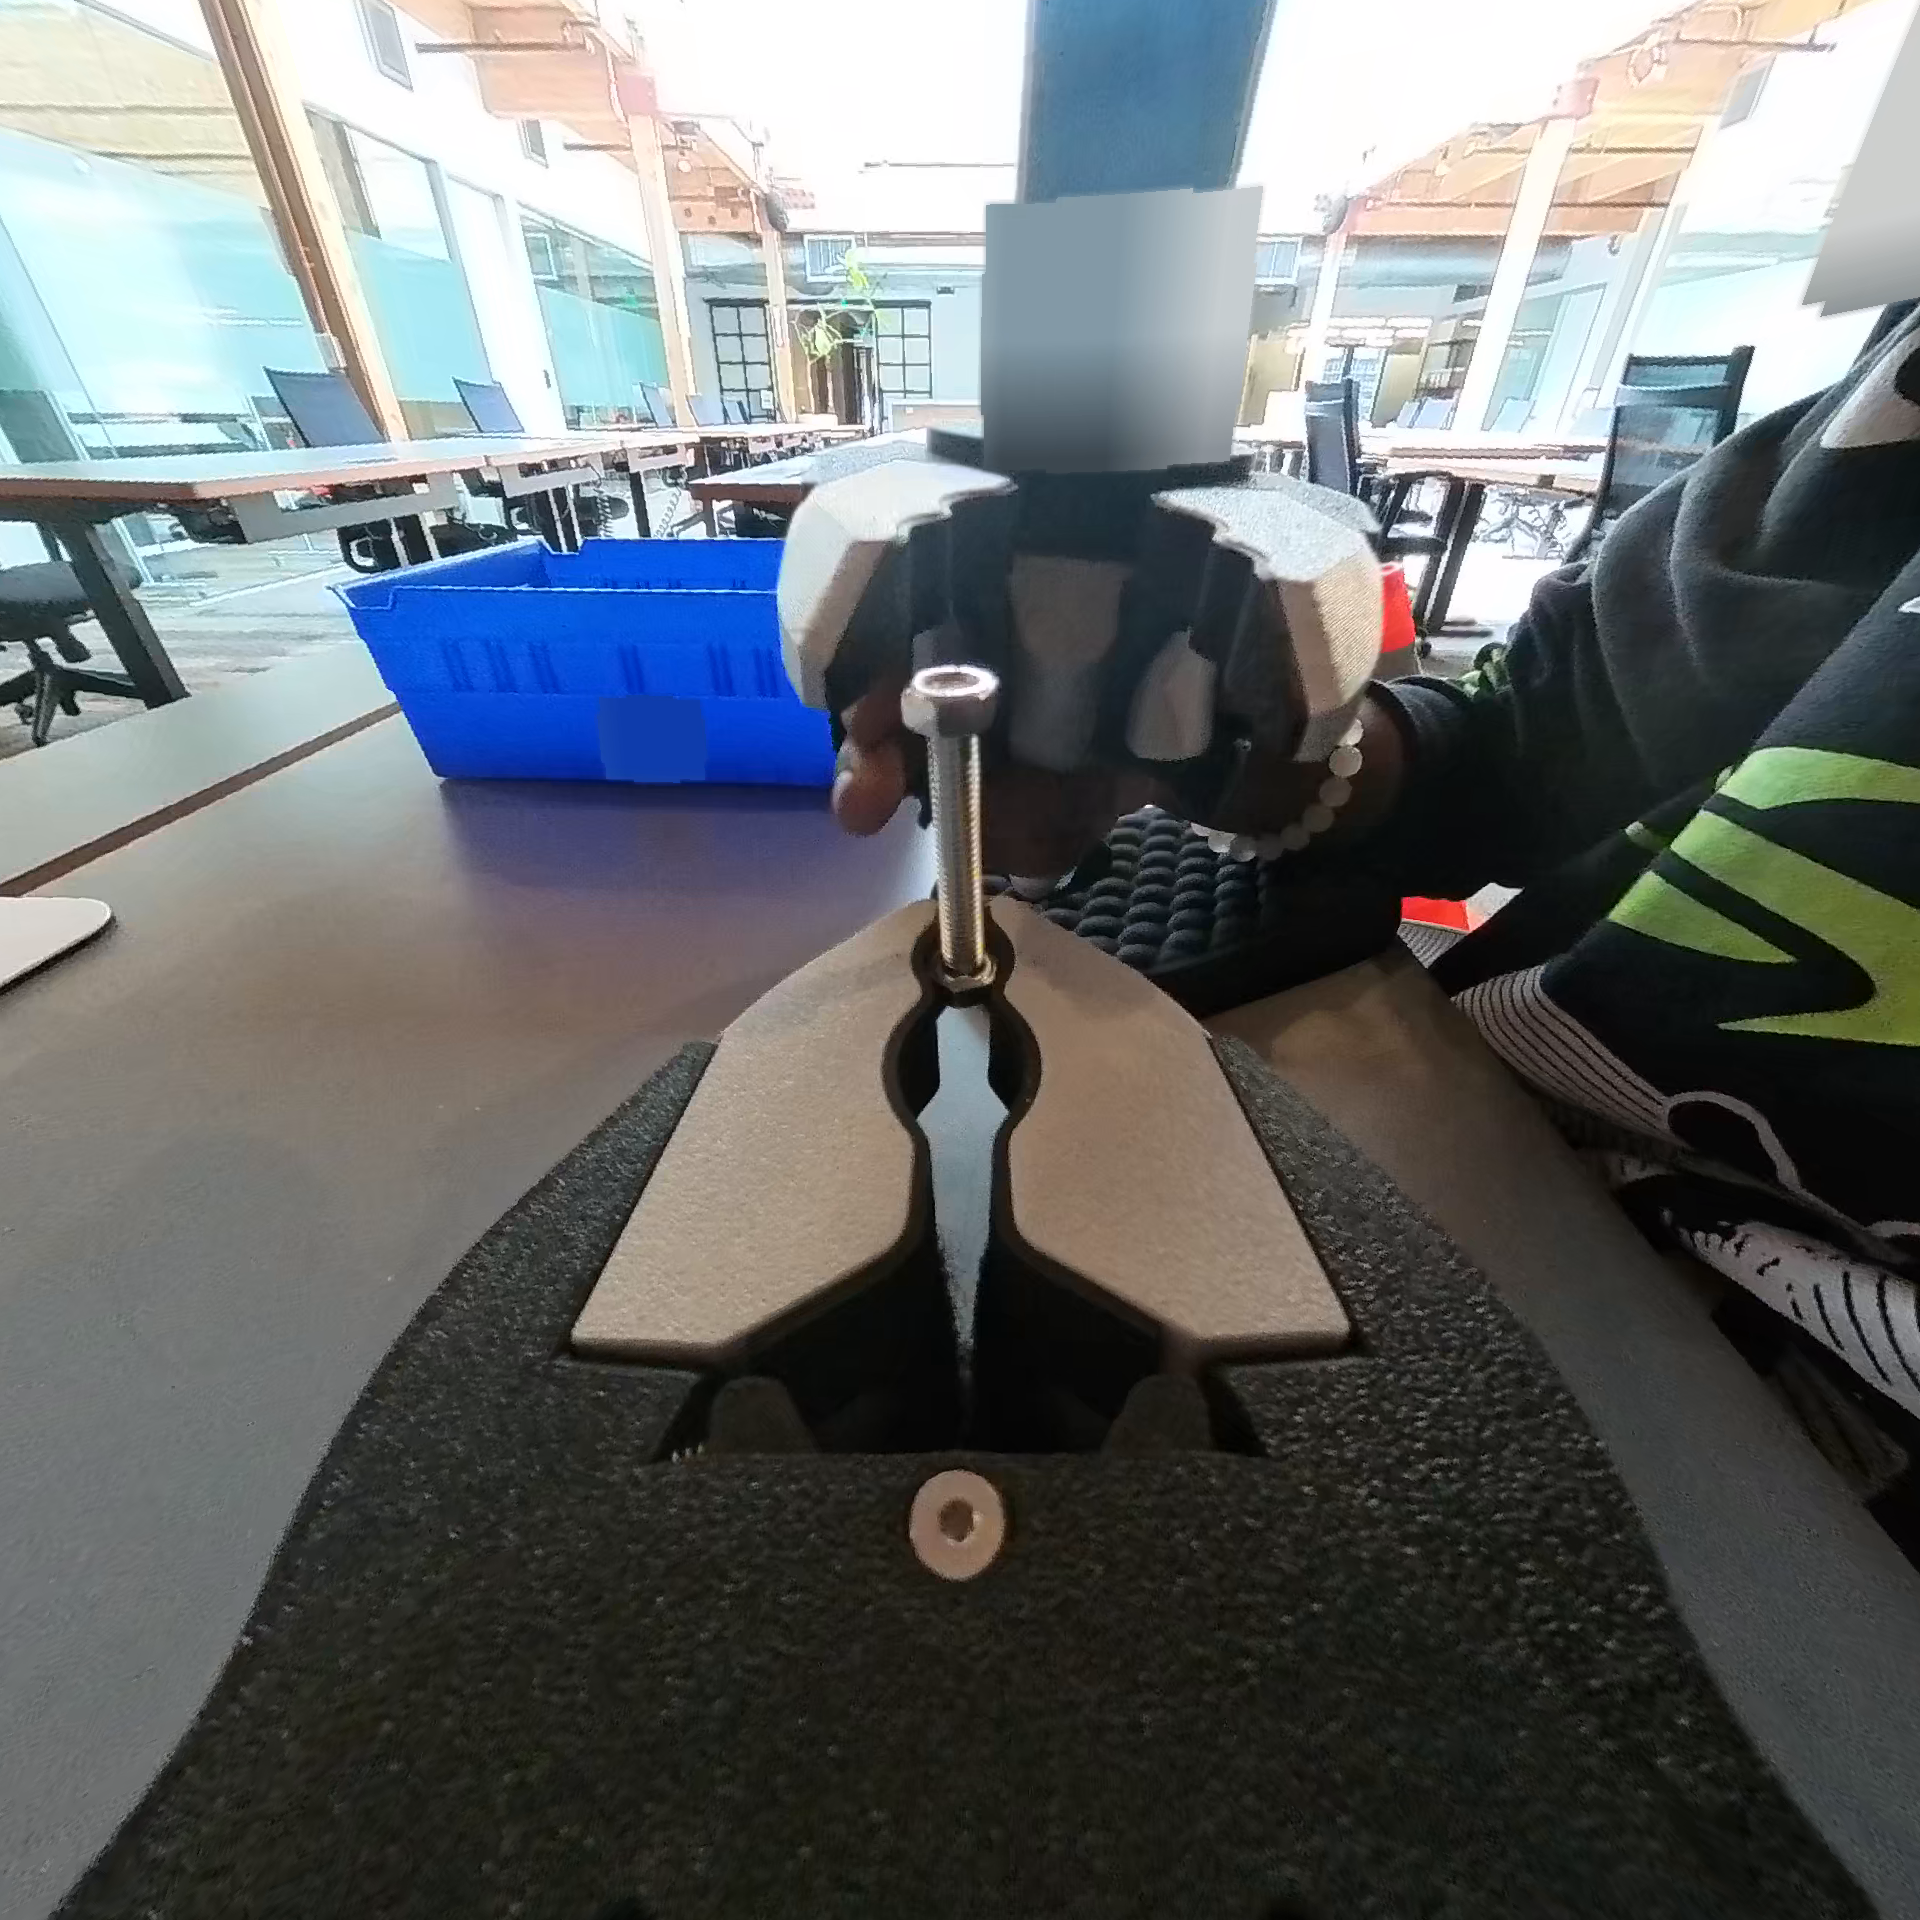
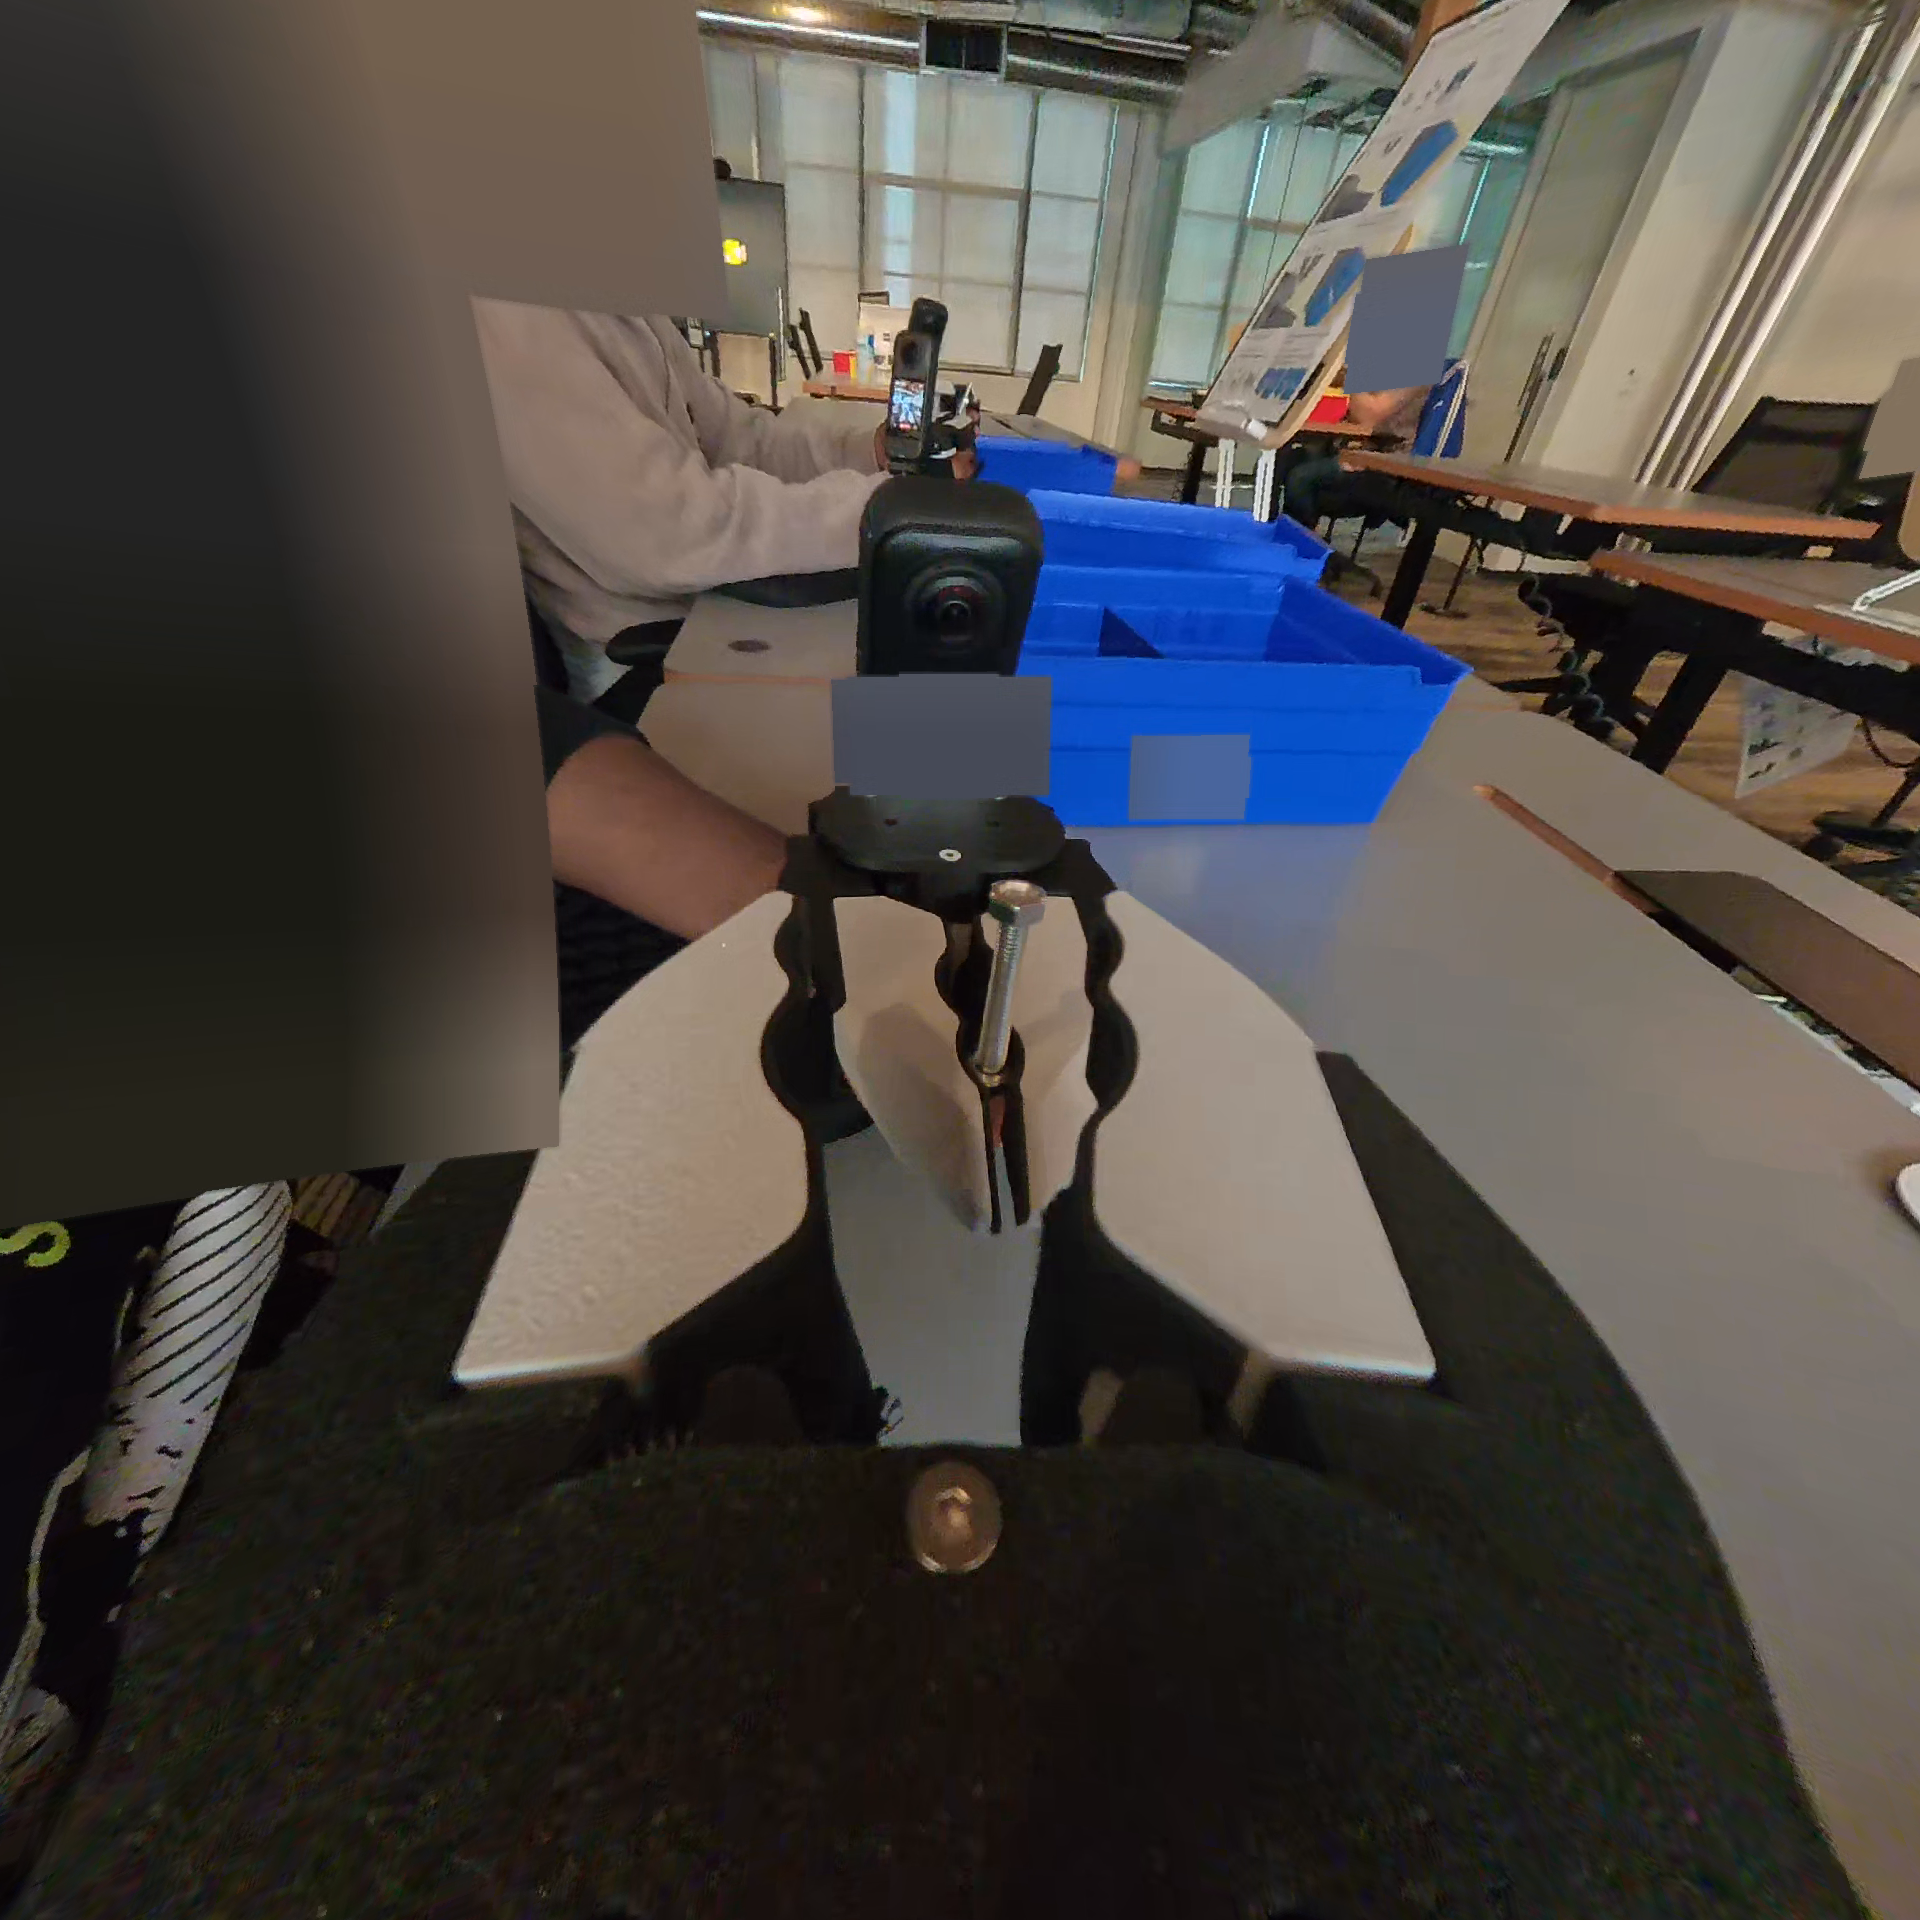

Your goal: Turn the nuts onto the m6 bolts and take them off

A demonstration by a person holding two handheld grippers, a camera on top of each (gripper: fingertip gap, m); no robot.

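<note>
Jaws of the left gripper [image 1: 961, 961] are pinching the bottom end of a silver bolt [image 1: 958, 821]; the bolt is standing straight up with its head on top; a small nut [image 1: 964, 975] is sitting low on the bolt, right at the fingertips; jaws of the right gripper [image 2: 951, 997] are spreading wide, and nothing is pressing on their pads; the bolt and the left fingertips are sitting in the gap between them, not touching them.

Left wrist view is showing the right gripper from the front, with a hand [image 1: 940, 769] holding it, a bead bracelet [image 1: 1311, 805], and one blue bin [image 1: 582, 665] on the grey surface [image 1: 312, 987]; right wrist view is showing the camera [image 2: 948, 587] on top of the left gripper, more blue bins [image 2: 1247, 665] in a row, and another person's sleeve [image 2: 665, 468] behind.
</note>
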